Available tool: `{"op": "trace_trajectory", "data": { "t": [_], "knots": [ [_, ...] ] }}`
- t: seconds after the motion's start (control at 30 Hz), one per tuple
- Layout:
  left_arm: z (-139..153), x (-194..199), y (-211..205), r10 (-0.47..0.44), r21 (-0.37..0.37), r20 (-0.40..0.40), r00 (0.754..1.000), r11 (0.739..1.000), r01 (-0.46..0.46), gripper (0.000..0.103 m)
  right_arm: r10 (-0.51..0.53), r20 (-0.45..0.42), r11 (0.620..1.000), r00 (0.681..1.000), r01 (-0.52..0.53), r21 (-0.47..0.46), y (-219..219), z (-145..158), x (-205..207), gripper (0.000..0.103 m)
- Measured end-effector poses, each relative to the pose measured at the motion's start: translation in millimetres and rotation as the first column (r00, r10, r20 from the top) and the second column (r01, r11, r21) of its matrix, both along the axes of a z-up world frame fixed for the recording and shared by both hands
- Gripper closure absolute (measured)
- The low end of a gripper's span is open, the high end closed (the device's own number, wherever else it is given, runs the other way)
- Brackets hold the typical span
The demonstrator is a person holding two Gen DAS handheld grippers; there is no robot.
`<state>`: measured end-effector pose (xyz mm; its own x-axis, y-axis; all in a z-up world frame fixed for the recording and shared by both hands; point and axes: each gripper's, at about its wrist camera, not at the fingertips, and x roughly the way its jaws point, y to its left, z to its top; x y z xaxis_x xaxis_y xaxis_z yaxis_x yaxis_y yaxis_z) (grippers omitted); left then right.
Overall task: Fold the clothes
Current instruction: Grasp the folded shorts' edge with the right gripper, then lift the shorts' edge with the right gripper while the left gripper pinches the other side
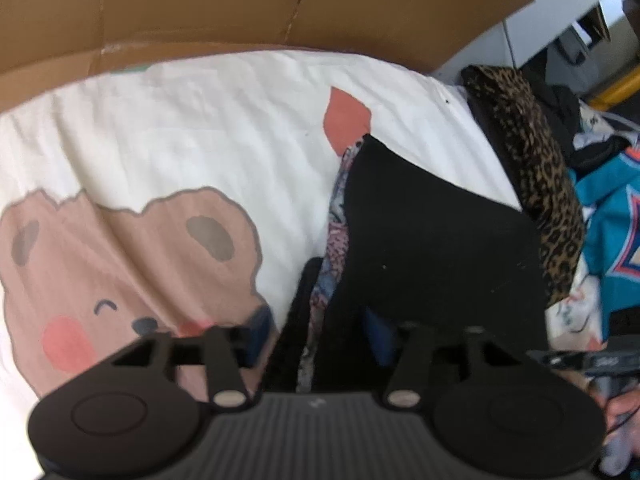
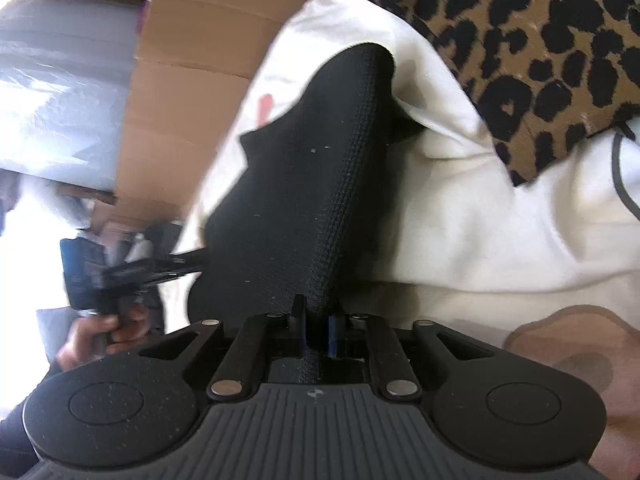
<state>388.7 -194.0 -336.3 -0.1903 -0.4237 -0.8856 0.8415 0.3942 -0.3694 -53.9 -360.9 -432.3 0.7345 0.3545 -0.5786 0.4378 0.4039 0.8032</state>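
A black textured garment [image 1: 420, 232] with a pale patterned lining [image 1: 336, 240] lies on the white bear-print sheet [image 1: 180, 128]. My left gripper [image 1: 316, 332] stands open over the garment's near end, its blue pads [image 1: 260, 328] wide apart and black cloth lying between them. In the right wrist view the black garment [image 2: 312, 160] rises as a ridge away from my right gripper [image 2: 319, 332], whose jaws are shut on its near fold. The left gripper [image 2: 120, 268] shows there at the left, held by a hand [image 2: 100, 332].
A cardboard sheet [image 1: 240, 4] borders the far side of the bed. A leopard-print cloth [image 1: 536, 168] [image 2: 540, 52] lies right of the black garment, with a teal jersey [image 1: 616, 216] and other clothes beyond it. A bear print [image 1: 120, 264] covers the sheet's left part.
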Motion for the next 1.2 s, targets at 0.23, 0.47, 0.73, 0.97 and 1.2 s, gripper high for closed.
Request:
{"op": "trace_trajectory", "data": {
  "t": [0.23, 0.47, 0.73, 0.97, 1.2],
  "knots": [
    [-13, -3, 4, 0.014, 0.007, -0.045, 0.999, 1.000, -0.013, 0.026, 0.016, -0.022, 1.000, 1.000, -0.017, -0.025, 8, -6, 6, 0.077],
    [-19, -3, 7, 0.038, 0.012, -0.057, 0.998, 0.999, -0.037, 0.021, 0.011, -0.015, 1.000, 1.000, -0.011, -0.026, 9, -11, 3, 0.076],
    [-21, -4, 10, 0.038, 0.002, -0.060, 0.997, 0.999, -0.038, 0.020, 0.032, -0.017, 0.998, 0.999, -0.033, -0.060, 9, -10, 20, 0.076],
    [-23, -11, 8, 0.003, 0.001, -0.054, 0.999, 1.000, -0.003, 0.019, 0.041, -0.015, 0.997, 0.999, -0.041, -0.064, 7, -10, 24, 0.075],
    [-25, -16, 5, -0.020, 0.002, -0.042, 0.999, 1.000, 0.020, 0.023, 0.031, -0.002, 0.999, 1.000, -0.031, -0.040, 6, -10, 30, 0.078]
  ]
}}
